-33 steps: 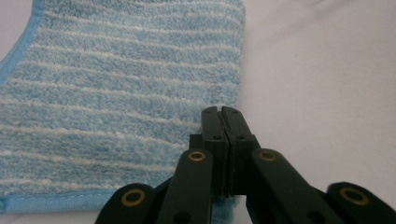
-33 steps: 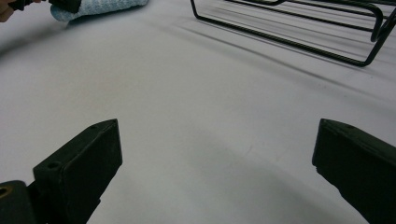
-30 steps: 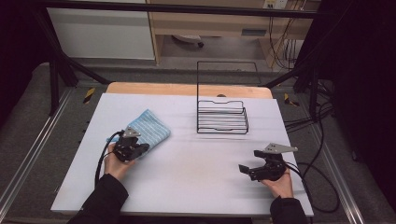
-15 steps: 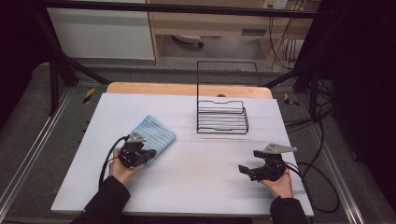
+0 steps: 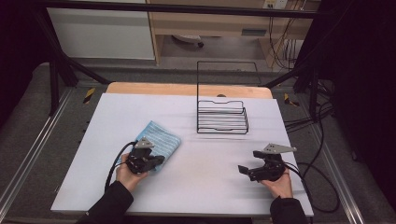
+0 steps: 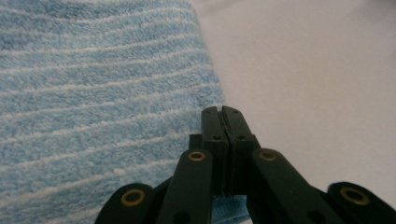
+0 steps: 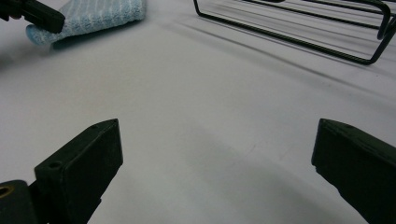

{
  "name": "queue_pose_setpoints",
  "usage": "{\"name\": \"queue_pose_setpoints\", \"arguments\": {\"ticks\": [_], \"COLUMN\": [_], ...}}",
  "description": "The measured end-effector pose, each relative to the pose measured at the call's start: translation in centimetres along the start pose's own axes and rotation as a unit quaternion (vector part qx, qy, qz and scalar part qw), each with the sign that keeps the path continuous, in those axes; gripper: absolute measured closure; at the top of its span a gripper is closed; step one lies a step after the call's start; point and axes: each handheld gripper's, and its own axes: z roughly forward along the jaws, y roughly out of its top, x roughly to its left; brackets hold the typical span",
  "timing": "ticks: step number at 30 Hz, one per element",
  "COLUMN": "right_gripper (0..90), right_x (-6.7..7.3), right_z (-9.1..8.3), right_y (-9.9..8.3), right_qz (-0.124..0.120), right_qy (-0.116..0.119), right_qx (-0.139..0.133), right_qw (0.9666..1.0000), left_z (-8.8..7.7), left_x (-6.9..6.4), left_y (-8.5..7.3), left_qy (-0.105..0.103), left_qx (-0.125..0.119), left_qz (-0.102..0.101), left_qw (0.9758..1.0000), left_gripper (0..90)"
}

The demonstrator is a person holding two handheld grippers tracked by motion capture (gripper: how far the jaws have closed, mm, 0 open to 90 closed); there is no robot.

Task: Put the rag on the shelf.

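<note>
We see a blue striped cloth [image 5: 158,141] lying folded on the left half of the white table [image 5: 196,191], well apart from the black wire rack [image 5: 222,116] that stands toward the far middle of the table. Our left tool [image 5: 156,161] rests at the near right corner of the cloth. In the left gripper view its two black jaws are pressed together with no gap between them, and the cloth [image 6: 98,107] spreads out to the left of the tips and runs under them; a bit of blue also shows beneath the jaws at the bottom of that view. Whether a fold of cloth is pinched between the pads we cannot tell, since the tips hide the contact. The cloth's right edge runs just beside the closed tips, with bare table on the other side.

Our right tool [image 5: 246,170] sits low over the bare table near the right front, well apart from the cloth and from the rack. In the right gripper view its jaws are spread wide with nothing between them, and the cloth [image 7: 88,16] shows far off at the upper left, the rack [image 7: 299,28] at the upper right.
</note>
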Motion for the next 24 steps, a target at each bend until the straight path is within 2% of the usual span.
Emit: {"name": "queue_pose_setpoints", "arguments": {"ticks": [10, 24], "right_gripper": [2.5, 2.5], "right_x": [0.0, 0.0], "right_z": [0.0, 0.1], "right_y": [0.0, 0.0], "right_qz": [0.0, 0.0], "right_qy": [0.0, -0.001], "right_qx": [0.001, 0.002], "right_qw": [1.0, 1.0], "left_z": [0.7, 1.7], "left_x": [-2.1, -5.4], "left_y": [-0.1, 0.4], "left_qy": [-0.012, -0.034], "left_qx": [0.007, 0.002], "left_qz": [0.003, 0.01], "left_qw": [0.9999, 0.9994], "left_gripper": [88.9, 88.9]}}
